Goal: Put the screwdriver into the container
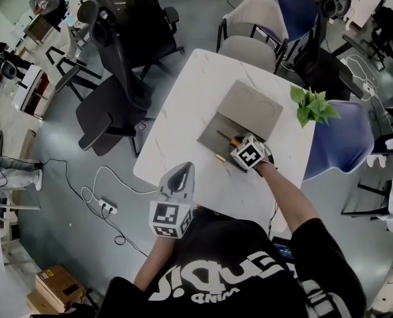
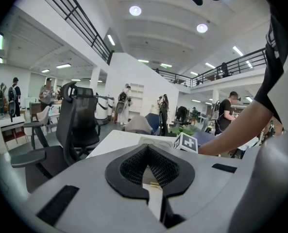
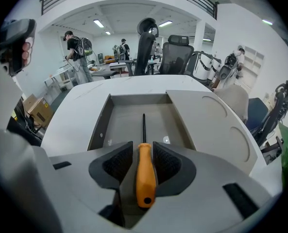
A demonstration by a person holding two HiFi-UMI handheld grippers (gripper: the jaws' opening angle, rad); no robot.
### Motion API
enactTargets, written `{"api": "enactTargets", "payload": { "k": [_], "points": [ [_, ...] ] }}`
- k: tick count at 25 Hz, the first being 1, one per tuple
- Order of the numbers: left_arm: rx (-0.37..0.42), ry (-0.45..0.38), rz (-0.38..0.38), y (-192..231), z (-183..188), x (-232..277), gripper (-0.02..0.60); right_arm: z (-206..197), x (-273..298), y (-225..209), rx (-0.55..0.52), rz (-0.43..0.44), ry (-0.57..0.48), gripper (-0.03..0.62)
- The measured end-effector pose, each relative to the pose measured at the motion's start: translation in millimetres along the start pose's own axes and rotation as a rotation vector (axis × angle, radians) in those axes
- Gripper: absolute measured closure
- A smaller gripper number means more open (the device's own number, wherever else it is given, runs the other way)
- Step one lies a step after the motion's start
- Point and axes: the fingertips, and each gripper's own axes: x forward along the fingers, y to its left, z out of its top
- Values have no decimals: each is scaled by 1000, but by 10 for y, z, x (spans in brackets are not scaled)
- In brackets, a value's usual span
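Observation:
An orange-handled screwdriver (image 3: pixel 144 174) lies with its black shaft pointing into the open grey container (image 3: pixel 99 123). In the right gripper view my right gripper (image 3: pixel 143 147) is over the container's near end. Its jaws stand open on either side of the handle, and narrow gaps show beside the pads. In the head view the right gripper (image 1: pixel 238 146) is at the container's (image 1: pixel 213 128) near right corner, and the shaft (image 1: pixel 224 136) shows inside. My left gripper (image 1: pixel 181 172) hovers at the table's near edge with its tips together and nothing in them. Seen from the left gripper view, that gripper (image 2: pixel 147 149) points level across the table.
The container's grey lid (image 1: pixel 249 106) lies flat beside it on the white marble table (image 1: pixel 183 111). A small orange object (image 1: pixel 221 158) rests on the table near the right gripper. A green plant (image 1: pixel 313 105) stands at the right edge. Office chairs (image 1: pixel 116 98) ring the table.

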Motion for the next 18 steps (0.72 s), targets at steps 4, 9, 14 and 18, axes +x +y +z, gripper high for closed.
{"api": "enactTargets", "payload": {
  "k": [4,9,14,18],
  "points": [
    [0,-4,-9,-27,7,10,568,141,-202,-72,-21,-41,-62,487],
    [5,-11,-22,-53,52,42,568,437,-646,-80,-4,-76,-209,570],
    [9,-23,-49,-129,105,76,568,756,-1281,-19,48,-110,-398,580],
    [17,-28,-70,-192,124,119,568,941,-1872,50,135,-140,-583,580]
  ]
}}
